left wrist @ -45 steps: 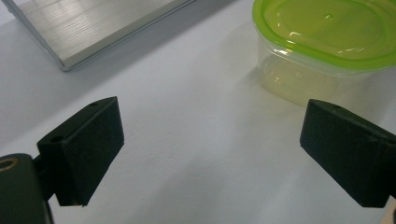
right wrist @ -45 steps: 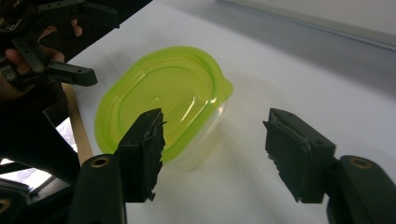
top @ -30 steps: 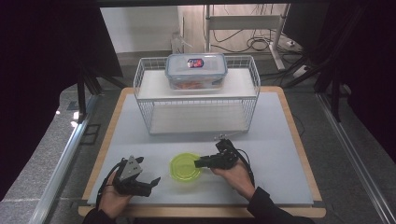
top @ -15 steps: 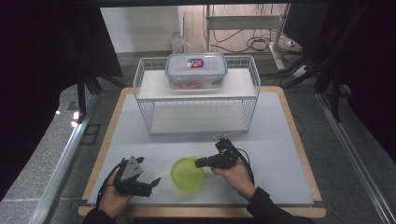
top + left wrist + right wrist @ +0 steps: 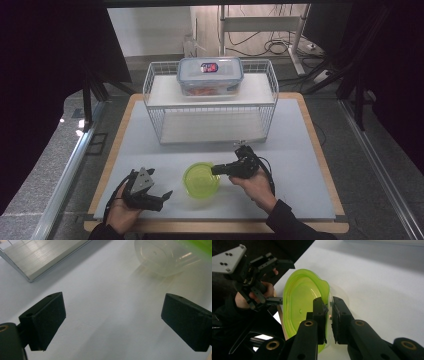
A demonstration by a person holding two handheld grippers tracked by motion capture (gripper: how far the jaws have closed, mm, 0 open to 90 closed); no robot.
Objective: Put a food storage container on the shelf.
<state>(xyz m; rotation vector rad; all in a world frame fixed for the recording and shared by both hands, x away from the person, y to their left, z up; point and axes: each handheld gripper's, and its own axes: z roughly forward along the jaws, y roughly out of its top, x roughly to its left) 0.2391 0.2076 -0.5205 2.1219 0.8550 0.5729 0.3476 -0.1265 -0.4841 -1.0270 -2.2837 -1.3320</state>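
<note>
Jaws of the right gripper pinch and hide the green bowl rim.

high view looks down on the table; both gripper views sit close, sharing the bowl.

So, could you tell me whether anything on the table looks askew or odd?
Nothing looks spilled or damaged. The green bowl sits upright on the table, its rim pinched by the right gripper; the lidded container rests squarely on the wire rack.

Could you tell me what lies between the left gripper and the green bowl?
Nothing: in the high view, only bare white tabletop separates the open left gripper from the green bowl.
</note>
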